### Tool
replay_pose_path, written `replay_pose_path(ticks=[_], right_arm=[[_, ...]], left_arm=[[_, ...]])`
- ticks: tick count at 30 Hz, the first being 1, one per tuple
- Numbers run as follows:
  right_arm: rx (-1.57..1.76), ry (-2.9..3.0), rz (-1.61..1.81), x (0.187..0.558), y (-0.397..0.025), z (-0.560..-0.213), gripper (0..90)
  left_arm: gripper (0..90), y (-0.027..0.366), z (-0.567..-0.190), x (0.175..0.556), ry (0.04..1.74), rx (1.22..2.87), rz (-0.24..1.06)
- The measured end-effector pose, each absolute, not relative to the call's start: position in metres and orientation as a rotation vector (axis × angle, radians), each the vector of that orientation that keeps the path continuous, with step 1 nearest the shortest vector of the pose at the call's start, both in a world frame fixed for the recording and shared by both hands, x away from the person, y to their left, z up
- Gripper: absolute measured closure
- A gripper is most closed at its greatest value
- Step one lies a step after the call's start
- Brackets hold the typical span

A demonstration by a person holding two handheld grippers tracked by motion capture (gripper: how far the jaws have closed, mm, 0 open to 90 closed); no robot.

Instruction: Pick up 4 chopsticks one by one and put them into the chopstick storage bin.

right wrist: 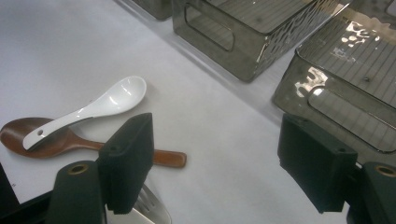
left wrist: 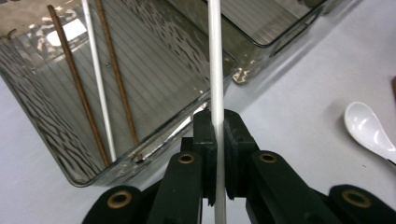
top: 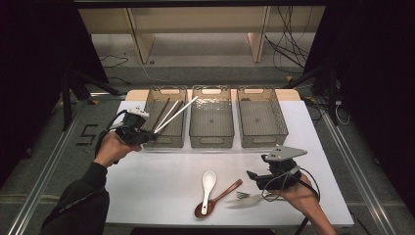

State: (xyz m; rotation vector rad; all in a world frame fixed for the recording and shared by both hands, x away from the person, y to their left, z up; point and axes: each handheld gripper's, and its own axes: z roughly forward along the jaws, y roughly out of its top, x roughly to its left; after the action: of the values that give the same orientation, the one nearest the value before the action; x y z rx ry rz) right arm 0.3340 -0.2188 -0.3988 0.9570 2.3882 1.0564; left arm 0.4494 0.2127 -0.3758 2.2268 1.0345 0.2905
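Note:
My left gripper (top: 147,134) (left wrist: 217,135) is shut on a white chopstick (top: 177,113) (left wrist: 215,65), which slants up and right over the left bin (top: 166,142) (left wrist: 56,154). In that bin lie two brown chopsticks (left wrist: 77,88) and a second white one (left wrist: 99,88). My right gripper (top: 254,178) (right wrist: 219,163) stands open near the table's front right, just above a metal fork (top: 248,198) (right wrist: 152,210). A white spoon (top: 209,183) (right wrist: 98,107) rests across a brown wooden spoon (top: 219,197) (right wrist: 14,135) to the left of the fork.
Three smoky clear bins stand in a row at the back; the middle bin (top: 211,140) (right wrist: 243,46) and the right bin (top: 262,140) (right wrist: 345,98) hold nothing. The white table (top: 161,181) has open room in front of the bins. The floor drops away on both sides.

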Motion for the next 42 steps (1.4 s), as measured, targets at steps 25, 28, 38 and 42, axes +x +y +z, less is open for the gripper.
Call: replay_pose_path(ticks=[25,28,38,42], right_arm=[[0.952,2.407,1.08,0.331,-0.219,-0.4,27.9],[0.948,2.408,1.083,0.331,-0.219,-0.4,28.1],[0.945,2.411,1.08,0.33,-0.219,-0.4,28.2],[0.946,2.414,1.076,0.33,-0.219,-0.4,28.4]], left_arm=[[84.8,0.219,-0.385,0.504,1.258,2.192,0.286],[84.8,0.221,-0.387,0.509,1.285,2.184,0.282],[84.6,0.221,-0.397,0.519,1.36,2.183,0.286],[84.5,0.22,-0.4,0.521,1.378,2.181,0.299]])
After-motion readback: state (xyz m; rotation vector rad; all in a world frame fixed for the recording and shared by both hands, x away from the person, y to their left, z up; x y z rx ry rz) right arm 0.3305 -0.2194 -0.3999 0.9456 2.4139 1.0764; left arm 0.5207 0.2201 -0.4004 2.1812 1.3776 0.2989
